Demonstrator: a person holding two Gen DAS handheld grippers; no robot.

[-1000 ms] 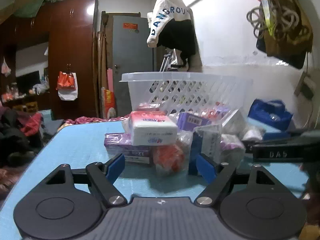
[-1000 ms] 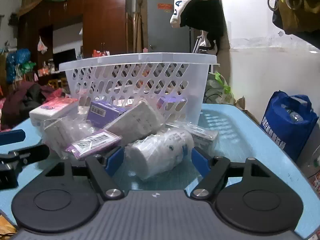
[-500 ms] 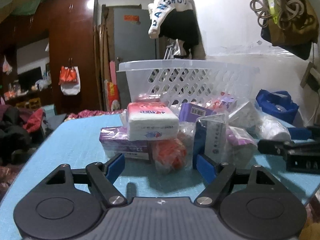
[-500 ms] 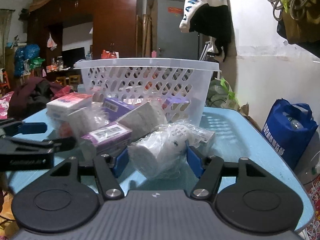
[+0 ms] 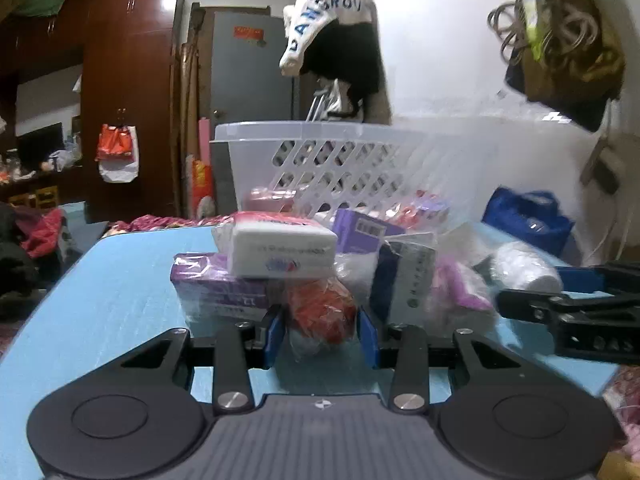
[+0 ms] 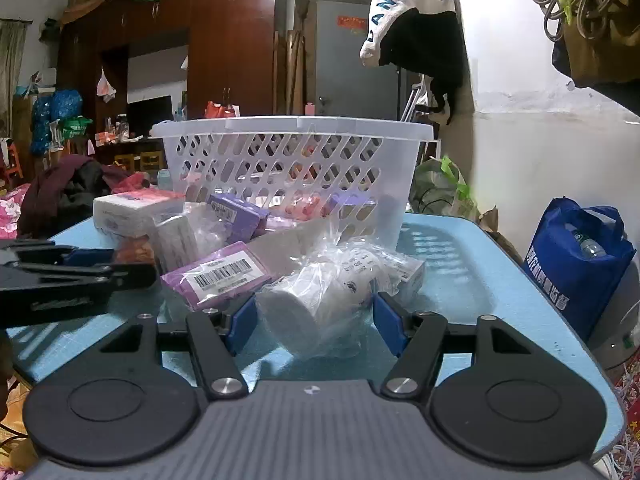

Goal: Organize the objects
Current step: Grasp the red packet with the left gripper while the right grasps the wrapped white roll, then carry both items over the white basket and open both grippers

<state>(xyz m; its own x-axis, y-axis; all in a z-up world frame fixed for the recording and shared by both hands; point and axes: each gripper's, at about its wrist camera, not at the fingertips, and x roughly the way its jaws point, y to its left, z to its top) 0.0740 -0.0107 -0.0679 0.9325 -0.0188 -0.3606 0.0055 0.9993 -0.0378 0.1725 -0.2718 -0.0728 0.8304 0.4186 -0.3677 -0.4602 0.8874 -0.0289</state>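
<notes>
- The left gripper (image 5: pixel 320 332), low in the centre of its own view, is clamped on a red-orange packet in clear wrap (image 5: pixel 322 314); both blue pads press the packet's sides.
- That packet sits at the front of a heap on the light blue table (image 5: pixel 112 296), just below a white tissue pack (image 5: pixel 280 248) that lies on a purple box (image 5: pixel 218 290).
- To the right of the packet a dark blue and white carton (image 5: pixel 404 280) stands upright.
- The right gripper (image 6: pixel 314 322), low in the centre of its view, has its blue pads against a bagged white roll (image 6: pixel 320 300); its jaws have just been closing, and the roll lies between them on the table.
- Left of the roll, a purple pack with a barcode label (image 6: pixel 222 274) leans tilted on the heap.
- The white lattice basket (image 6: pixel 288 160) stands behind the heap, in the middle of the frame.
- A blue bag (image 6: pixel 580 264) sits at the right edge, off the table.
</notes>
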